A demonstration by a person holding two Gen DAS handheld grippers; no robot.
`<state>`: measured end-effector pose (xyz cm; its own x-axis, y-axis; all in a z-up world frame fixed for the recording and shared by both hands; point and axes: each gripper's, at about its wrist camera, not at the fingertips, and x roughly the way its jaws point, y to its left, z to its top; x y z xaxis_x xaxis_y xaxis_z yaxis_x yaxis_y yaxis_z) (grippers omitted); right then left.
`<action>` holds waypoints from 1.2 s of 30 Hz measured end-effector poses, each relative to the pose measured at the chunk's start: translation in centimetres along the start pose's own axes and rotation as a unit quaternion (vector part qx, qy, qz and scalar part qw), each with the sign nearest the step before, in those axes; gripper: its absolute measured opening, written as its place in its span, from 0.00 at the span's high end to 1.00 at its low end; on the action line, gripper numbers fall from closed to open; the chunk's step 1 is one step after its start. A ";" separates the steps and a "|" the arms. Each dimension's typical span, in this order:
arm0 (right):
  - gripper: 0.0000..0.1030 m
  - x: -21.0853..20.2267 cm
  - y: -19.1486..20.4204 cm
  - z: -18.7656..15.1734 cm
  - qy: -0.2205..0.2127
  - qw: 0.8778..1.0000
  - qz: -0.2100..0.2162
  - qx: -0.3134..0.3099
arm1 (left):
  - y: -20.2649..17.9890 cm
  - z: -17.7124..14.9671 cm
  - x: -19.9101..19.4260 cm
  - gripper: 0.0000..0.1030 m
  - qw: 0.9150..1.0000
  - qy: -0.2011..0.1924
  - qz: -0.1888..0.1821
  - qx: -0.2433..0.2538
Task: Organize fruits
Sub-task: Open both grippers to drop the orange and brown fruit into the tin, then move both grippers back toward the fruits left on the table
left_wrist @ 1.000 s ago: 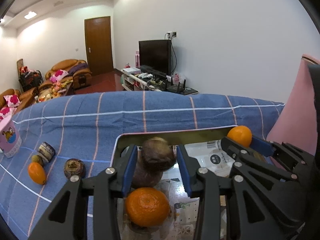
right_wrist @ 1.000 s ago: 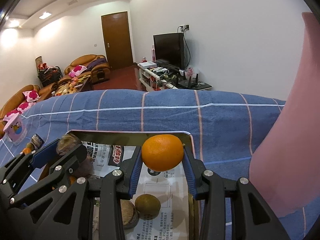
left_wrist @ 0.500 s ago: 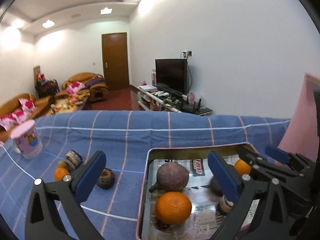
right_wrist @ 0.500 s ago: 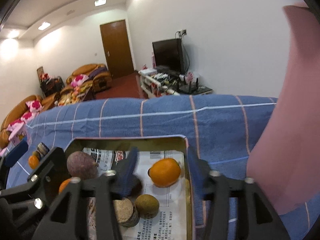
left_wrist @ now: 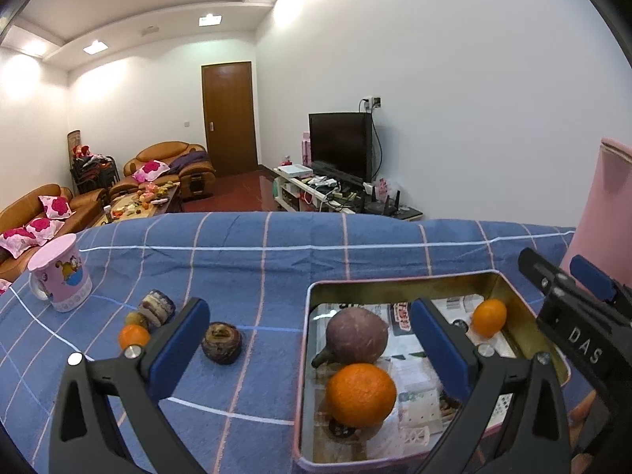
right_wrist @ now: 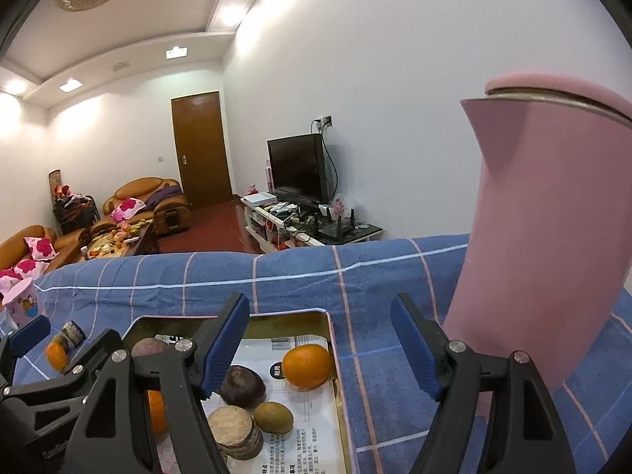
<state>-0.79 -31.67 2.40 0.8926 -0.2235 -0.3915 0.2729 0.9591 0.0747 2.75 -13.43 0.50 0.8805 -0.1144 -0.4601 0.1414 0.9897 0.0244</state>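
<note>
Jaws released: left gripper (left_wrist: pixel 308 349) wide, empty; right gripper (right_wrist: pixel 322 349) opening, empty. Next: clear rectangular pink-rimmed metal tin (left_wrist: pixel 306 355), approach small round orange (left_wrist: pixel 134 335) at nine o'clock.

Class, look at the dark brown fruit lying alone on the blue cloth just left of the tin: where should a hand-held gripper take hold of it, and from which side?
Grip the dark brown fruit across its rounded sides at the widest part, probably coming from above. It sits squat with its dimpled top up, and the cloth around it looks bare, so both pads should fit.
</note>
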 end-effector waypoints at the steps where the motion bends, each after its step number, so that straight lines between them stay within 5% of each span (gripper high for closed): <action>1: 0.27 0.0 0.0 -0.1 0.002 1.000 0.001 0.004 | 0.1 -0.2 -0.1 0.00 1.000 -0.002 0.003 0.004; 15: 0.26 -1.7 -0.1 -0.8 0.000 0.999 -0.019 0.026 | 1.1 -1.0 -1.6 0.00 1.000 -0.010 0.008 0.015; 36: 0.26 -6.2 6.8 -3.0 -0.005 0.999 -0.044 -0.020 | 6.7 -2.4 -3.2 0.00 1.000 0.001 0.009 -0.004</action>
<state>-5.56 -23.20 2.54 0.8699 -0.3079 -0.3853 0.3350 0.9422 0.0033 -0.20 -6.22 0.04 0.8823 -0.0960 -0.4608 0.1213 0.9923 0.0256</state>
